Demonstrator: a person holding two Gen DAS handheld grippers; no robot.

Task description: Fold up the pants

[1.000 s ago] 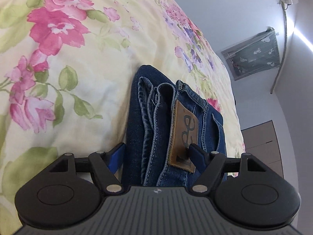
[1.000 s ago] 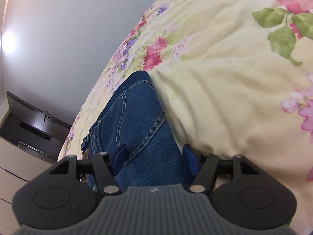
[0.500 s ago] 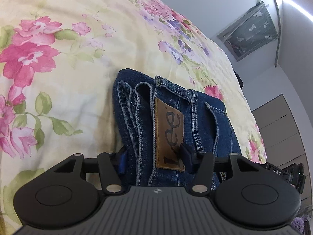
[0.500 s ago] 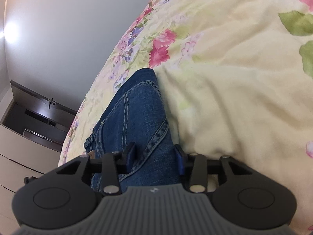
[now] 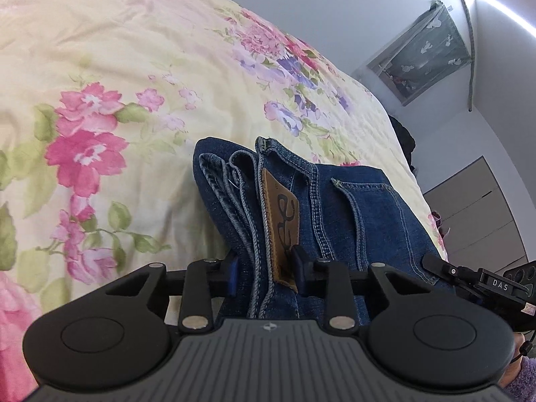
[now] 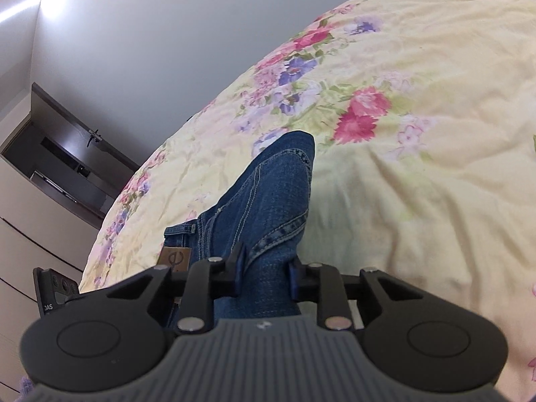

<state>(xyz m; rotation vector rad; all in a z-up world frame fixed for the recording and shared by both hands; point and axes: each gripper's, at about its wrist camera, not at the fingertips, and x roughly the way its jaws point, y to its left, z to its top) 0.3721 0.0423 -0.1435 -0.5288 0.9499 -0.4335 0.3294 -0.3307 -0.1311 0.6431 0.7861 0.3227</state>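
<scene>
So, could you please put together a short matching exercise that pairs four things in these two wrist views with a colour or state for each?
Things:
1. folded jeans
2. leather patch
3. bedspread
4. left tongs

Descriptions:
A. pale yellow with pink flowers
B. brown
C. blue denim
D. closed on the waistband end of the stack

Pairs: 1-C, 2-B, 3-A, 4-D

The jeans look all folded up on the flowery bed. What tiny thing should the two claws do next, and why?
Probably set the bundle down flat and open both claws. The jeans are already folded into a compact stack on the floral bedspread, yet the left claw pinches the layers by the leather patch and the right claw grips the other end, so letting go seems to be what's left.
</scene>
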